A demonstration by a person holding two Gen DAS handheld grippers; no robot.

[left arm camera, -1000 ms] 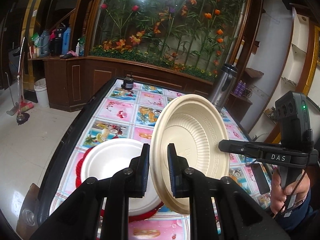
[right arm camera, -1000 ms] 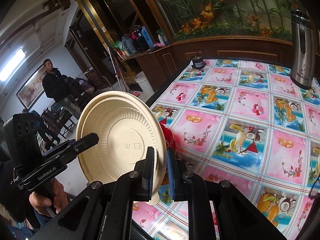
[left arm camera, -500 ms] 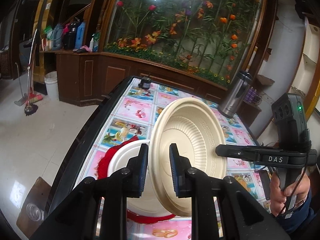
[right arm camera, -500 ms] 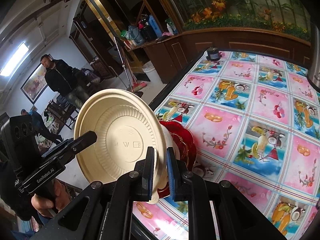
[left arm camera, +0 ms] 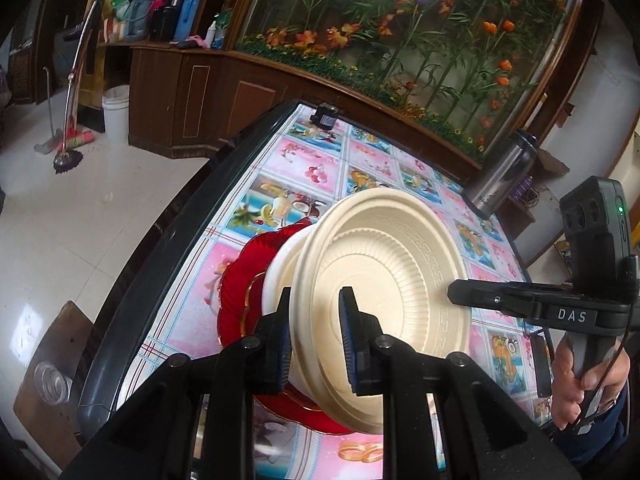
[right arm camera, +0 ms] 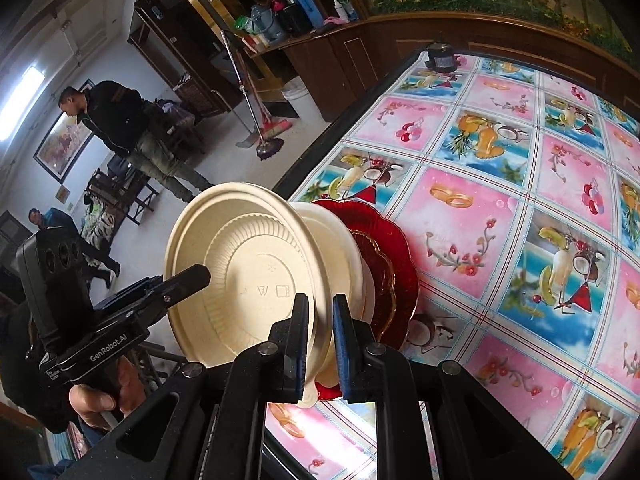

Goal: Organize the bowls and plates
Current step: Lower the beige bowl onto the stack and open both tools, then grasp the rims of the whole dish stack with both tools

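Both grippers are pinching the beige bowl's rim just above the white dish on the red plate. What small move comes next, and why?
Probably lower the beige bowl the last bit, level, into the white dish on the red plate, then open. The left gripper and right gripper each clamp opposite rim edges, and the bowl hangs tilted over the stack, seemingly not seated.

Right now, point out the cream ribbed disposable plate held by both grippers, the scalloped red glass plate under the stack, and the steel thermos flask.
cream ribbed disposable plate (left arm camera: 404, 256), left wrist view, on its ribbed inner wall.
scalloped red glass plate (right arm camera: 400, 252), right wrist view, on its wavy rim.
steel thermos flask (left arm camera: 502, 178), left wrist view, on its metal body.
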